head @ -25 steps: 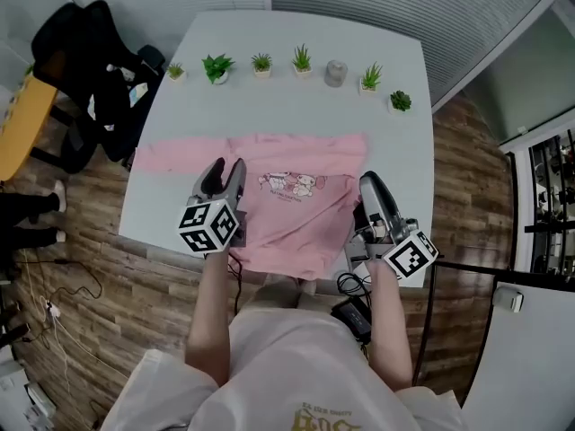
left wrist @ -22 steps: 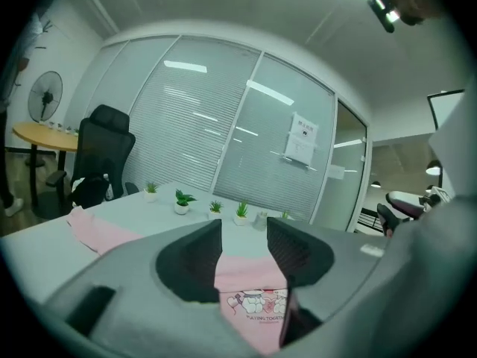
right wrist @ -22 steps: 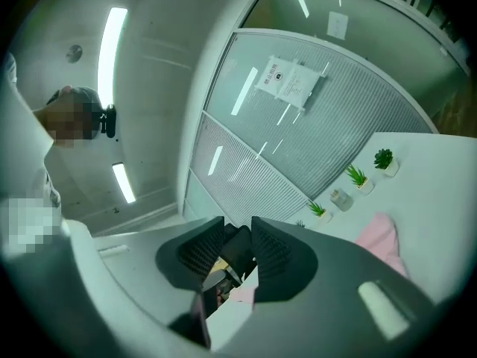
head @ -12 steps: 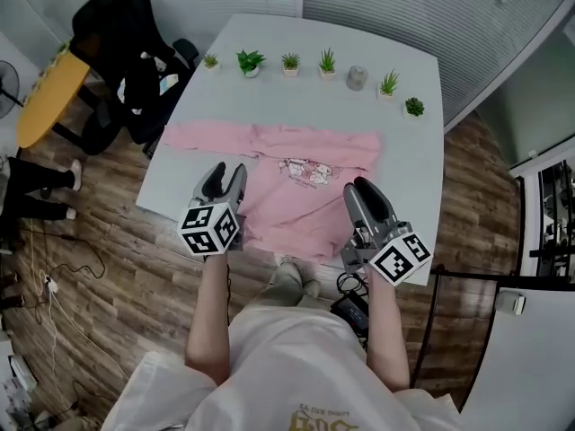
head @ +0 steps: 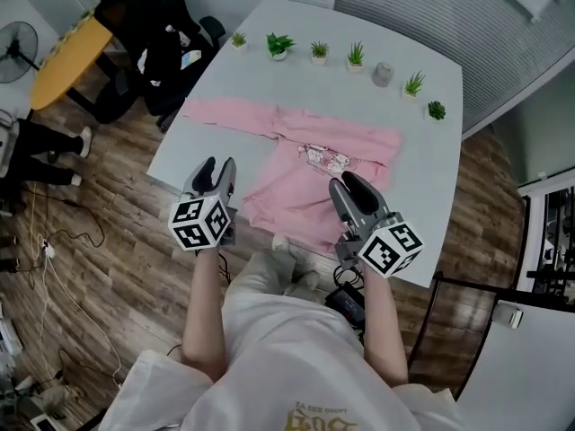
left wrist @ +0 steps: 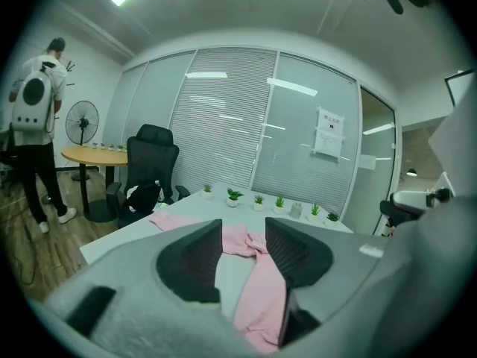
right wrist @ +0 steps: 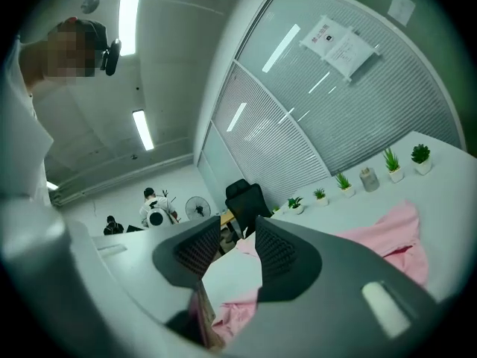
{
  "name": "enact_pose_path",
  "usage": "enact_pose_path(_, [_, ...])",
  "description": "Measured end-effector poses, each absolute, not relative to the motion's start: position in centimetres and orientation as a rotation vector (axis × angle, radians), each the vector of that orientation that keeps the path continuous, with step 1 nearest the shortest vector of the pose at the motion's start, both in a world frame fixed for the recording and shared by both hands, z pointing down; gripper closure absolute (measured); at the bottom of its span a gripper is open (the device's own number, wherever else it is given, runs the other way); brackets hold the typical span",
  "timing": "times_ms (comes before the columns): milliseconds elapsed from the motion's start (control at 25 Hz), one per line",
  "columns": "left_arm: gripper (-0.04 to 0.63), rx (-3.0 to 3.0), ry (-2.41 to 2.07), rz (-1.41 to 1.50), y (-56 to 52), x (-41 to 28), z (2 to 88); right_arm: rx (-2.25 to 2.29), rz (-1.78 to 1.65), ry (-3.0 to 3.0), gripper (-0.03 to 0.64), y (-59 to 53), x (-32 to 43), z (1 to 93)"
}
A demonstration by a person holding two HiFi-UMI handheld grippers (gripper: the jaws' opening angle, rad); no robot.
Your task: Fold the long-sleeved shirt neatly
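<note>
Six plants (head: 279, 45) edge the white table (head: 431, 187); left gripper (head: 218, 164) jaws spread, right gripper (head: 344, 180) jaws just widened, empty

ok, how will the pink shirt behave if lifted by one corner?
Likely floppy: the pink shirt lies wrinkled and its hem seems to droop over the table edge. Probably light; lifted at one point it would sag and bunch. The outstretched sleeve would likely trail.

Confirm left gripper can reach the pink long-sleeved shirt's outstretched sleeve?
Probably yes: the left gripper hovers open and empty near the edge of the light grey table, with only bare tabletop between it and the pink shirt's outstretched sleeve.
</note>
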State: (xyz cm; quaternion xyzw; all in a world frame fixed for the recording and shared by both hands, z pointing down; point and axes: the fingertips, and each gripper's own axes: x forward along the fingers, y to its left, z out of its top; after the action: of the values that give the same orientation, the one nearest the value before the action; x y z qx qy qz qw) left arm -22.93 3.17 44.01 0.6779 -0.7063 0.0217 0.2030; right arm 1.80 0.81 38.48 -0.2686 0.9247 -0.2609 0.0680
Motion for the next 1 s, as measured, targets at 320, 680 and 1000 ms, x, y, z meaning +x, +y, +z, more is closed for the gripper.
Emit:
enact_pose_path(320, [0.419,1.861,-1.994,0.030,0.4,-29.6,45.1,-0.866,-0.805,2.879,0.457,-2.0,-4.0,40.9])
enact_pose_path(680, [0.419,1.804,-1.976,0.194,-5.3,-39.1,49.5,-0.972,-0.822,3.045,0.457,-6.5,-13.3,45.9])
enact_pose_path(1000, [0.419,1.739,-1.930,0.336,-9.2,-45.5,54.7,-1.016,-0.862,3.136,0.456,-9.6,-20.2,48.8])
